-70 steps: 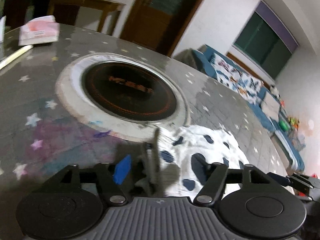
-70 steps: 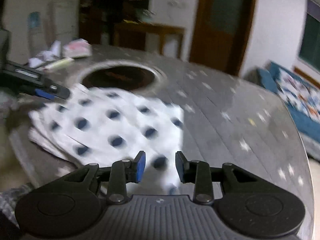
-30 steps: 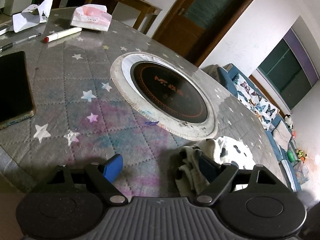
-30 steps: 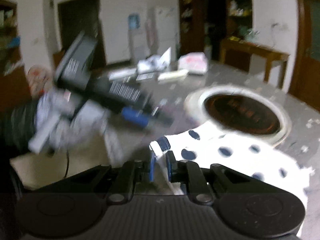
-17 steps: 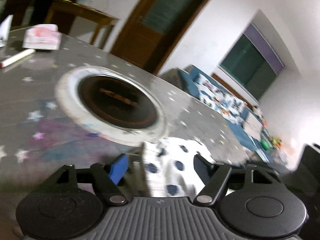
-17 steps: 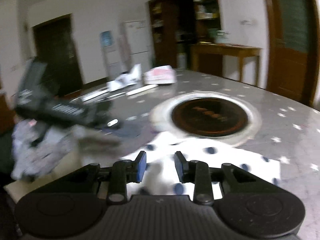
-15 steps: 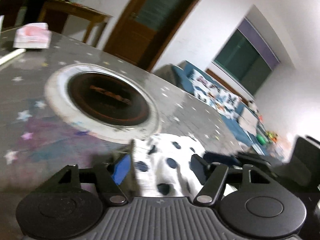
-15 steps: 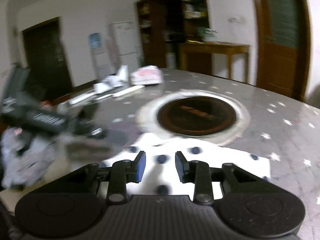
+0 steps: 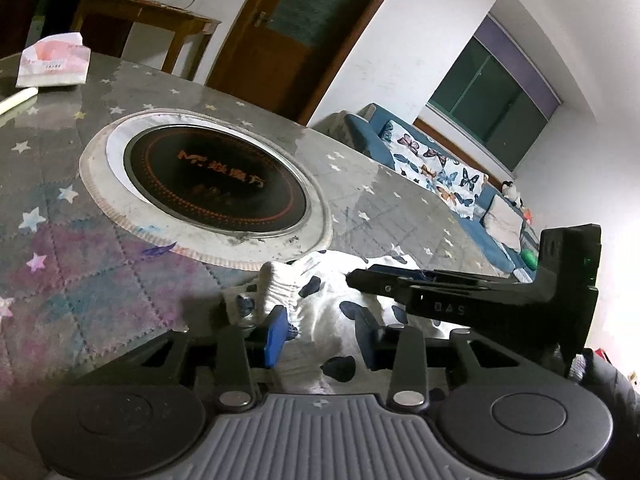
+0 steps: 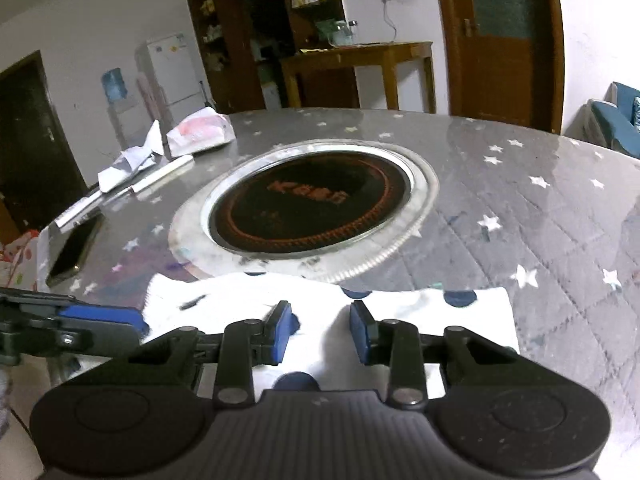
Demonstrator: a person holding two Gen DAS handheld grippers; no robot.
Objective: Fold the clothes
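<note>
- My left gripper (image 9: 320,334) is spread wide — blue pads apart, nothing pinched btwn them, though polka-dot cloth lies right under the gap.
- My right gripper (image 10: 320,330) is likewise parted, pads either side of the fabric w/o closing on it.
- The garment (image 10: 400,312) — white w/ dark blue dots — lies on the grey star-print table cover (image 10: 540,232), just beside the near rim of the round induction cooktop (image 10: 308,200), not on the glass.
- From the right wrist it reads as a fairly flat, roughly rectangular pad w/ a straight far edge and a clean right corner, so I judge at least one fold is already in.
- From the left wrist the ribbed hem or cuff (image 9: 276,284) is bunched up and stands proud at the left end; that bit isn't tidy.
- Left to do, as I judge it: flatten that bunched end, then prob. one more fold to make it compact. Can't tell what kind of garment it is, or how many layers are stacked.
- Phone (image 10: 74,250), marker (image 10: 160,178) and tissue pack (image 10: 202,130) sit well apart on the far left, out of my way.
</note>
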